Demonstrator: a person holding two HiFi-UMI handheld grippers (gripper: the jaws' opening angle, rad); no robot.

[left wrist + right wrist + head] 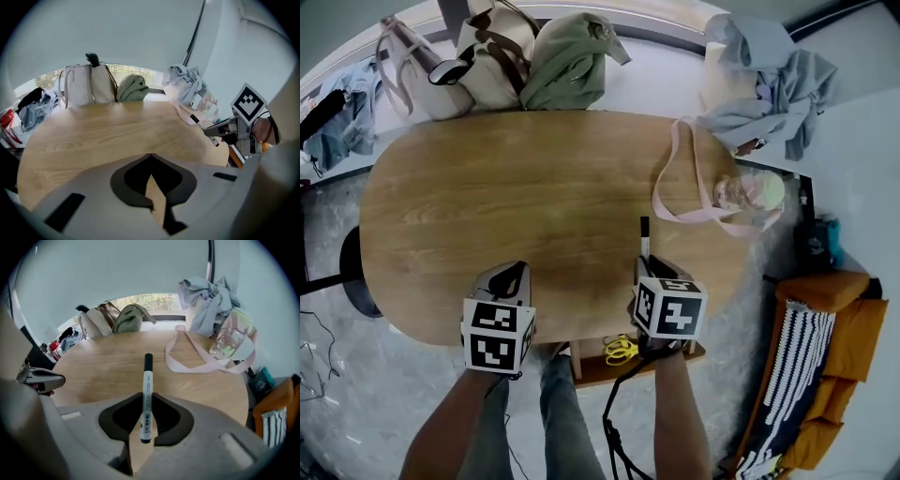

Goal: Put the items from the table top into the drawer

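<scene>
A white marker with a black cap (644, 240) (147, 380) sticks out forward from my right gripper (645, 267) (147, 398), which is shut on its barrel just above the near edge of the oval wooden table (516, 197). My left gripper (511, 277) (150, 157) hovers over the same edge further left, its tips together and nothing between them. Below the table edge, an open wooden drawer (598, 368) shows between my arms, with a yellow item (621, 349) inside. The left gripper view shows the right gripper (224, 129) with the marker at its right side.
A clear pouch with a pink strap (748, 192) lies at the table's right end. Beige bags (487, 56) and a green bag (567, 61) stand along the far edge, with grey clothes (769, 84) at the far right. An orange seat (834, 375) is on the right.
</scene>
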